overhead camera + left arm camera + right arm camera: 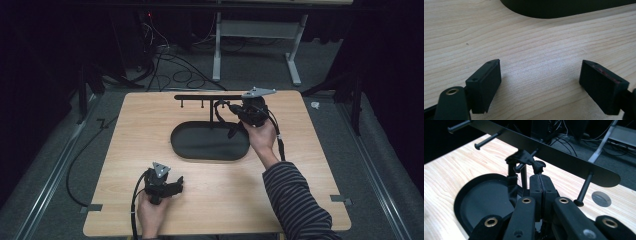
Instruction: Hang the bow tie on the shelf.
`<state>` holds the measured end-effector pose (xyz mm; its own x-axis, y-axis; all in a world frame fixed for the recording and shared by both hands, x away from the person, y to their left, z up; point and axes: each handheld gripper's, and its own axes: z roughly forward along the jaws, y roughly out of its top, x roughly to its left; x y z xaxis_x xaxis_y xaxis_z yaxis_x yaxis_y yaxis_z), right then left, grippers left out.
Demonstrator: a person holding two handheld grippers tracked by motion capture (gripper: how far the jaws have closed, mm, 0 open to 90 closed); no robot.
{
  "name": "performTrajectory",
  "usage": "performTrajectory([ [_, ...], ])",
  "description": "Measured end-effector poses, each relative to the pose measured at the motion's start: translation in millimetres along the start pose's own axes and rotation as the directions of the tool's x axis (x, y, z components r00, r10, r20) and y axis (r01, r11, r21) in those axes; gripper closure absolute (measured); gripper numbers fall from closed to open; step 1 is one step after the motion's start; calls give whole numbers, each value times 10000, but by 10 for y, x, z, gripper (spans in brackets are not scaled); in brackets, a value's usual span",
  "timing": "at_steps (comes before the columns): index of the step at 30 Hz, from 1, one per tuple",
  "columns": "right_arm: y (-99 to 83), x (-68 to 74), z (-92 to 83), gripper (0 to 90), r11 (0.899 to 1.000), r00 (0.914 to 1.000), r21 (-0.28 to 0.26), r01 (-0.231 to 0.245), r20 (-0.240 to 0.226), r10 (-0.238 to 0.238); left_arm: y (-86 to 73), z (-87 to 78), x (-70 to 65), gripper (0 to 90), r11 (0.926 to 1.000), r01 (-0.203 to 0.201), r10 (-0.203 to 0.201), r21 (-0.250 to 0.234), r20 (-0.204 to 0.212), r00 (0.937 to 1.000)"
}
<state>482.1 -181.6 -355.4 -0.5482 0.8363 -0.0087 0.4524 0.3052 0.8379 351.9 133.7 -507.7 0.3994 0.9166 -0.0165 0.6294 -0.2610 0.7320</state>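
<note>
the black strap (524, 160) is a thin, limp band of dark cloth, knotted or bunched where it loops over one peg (522, 164) of the black stand (564, 160); one length hangs down beside the stand's post toward the oval tray base (471, 202), and a short end runs into the right gripper (541, 177). that gripper is clenched on the strap's end, its two pads pressed together just below the stand's crossbar. in the high view the right gripper (235, 111) sits at the stand's right half, above the tray's far right rim. the left gripper (540, 80) is released, jaws wide over bare wood with nothing between them, well apart from the stand on its near left side. the wooden table (300, 165) lies bare on every side of the stand, with the broadest stretch on the near side, toward the person; the stand's crossbar lies close to the table's far edge.
</note>
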Motion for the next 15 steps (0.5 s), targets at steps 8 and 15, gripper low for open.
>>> performTrajectory([
  [8, -28, 24, 75, 900, 9995, 9998, 289, 157, 136, -161, 0, 0, 0, 180, 10000, 2, -2, -4, 1, 10000],
  [15, -69, 14, 138, 900, 9987, 9998, 514, 35, 192, -45, 0, 0, 0, 180, 10000, -1, 1, -2, 0, 10000],
])
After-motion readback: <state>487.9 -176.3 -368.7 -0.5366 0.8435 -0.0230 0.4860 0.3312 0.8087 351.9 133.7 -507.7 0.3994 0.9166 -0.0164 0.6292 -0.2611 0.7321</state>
